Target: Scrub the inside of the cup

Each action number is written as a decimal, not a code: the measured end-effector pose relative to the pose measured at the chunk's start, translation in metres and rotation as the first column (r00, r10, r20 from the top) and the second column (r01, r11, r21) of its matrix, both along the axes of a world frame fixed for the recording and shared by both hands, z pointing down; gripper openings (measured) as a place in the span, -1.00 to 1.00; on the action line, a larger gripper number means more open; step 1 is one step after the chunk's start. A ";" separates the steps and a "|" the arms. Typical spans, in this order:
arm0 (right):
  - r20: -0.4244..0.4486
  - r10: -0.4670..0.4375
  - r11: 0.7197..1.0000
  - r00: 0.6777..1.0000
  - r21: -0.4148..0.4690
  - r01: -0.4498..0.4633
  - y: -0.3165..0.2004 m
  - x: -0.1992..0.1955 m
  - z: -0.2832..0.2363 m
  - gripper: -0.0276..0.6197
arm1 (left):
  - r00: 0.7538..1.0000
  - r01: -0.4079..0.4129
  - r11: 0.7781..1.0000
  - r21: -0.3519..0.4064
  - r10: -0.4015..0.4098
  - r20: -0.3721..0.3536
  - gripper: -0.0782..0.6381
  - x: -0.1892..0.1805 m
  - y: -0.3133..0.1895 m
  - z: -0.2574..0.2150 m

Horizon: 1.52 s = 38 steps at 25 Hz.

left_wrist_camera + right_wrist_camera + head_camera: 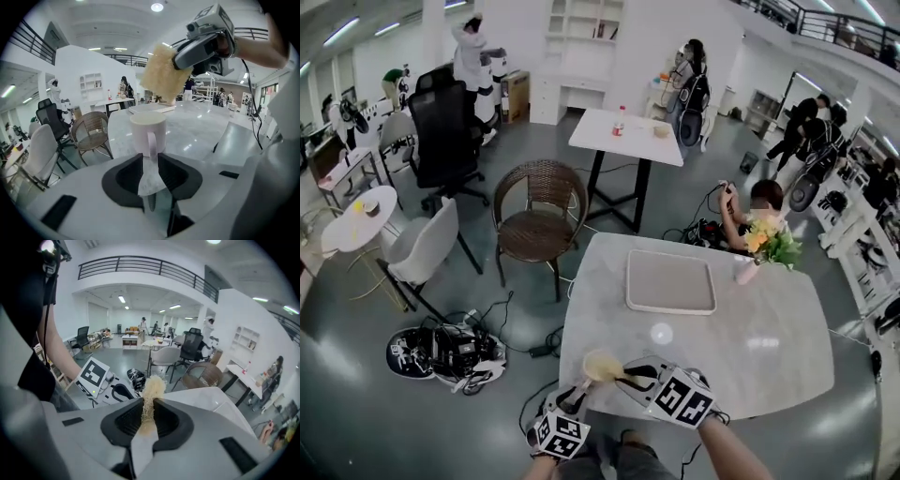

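A white cup [147,131] stands upright near the front edge of the marble table [769,347]. Its handle points at my left gripper [150,161], which is shut on that handle. Just above the cup's rim and slightly to the right hangs a pale yellow fibrous scrubber [161,75], with my right gripper [182,61] shut on it. In the right gripper view the scrubber [151,390] sticks out from between the closed jaws of the right gripper [149,411]. From the head view the scrubber [600,364] covers most of the cup, with the left gripper [572,403] and right gripper [633,375] on either side.
A flat square tray [670,281] lies mid-table and a vase of flowers [769,244] stands at the right edge. A wicker chair [539,211] is beyond the table's left end. Cables and gear [441,352] lie on the floor at left. A person [759,211] sits behind the table.
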State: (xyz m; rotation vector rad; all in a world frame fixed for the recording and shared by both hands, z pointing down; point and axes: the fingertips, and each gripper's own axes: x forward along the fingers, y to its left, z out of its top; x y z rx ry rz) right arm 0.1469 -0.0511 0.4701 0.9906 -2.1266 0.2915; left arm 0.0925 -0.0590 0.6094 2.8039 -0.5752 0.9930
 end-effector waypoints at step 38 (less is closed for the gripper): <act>0.323 0.173 0.984 0.930 -0.024 -0.175 0.267 -0.054 0.014 -0.73 | 0.983 0.115 0.993 0.006 -0.113 -0.144 -0.67 -0.055 0.193 -0.077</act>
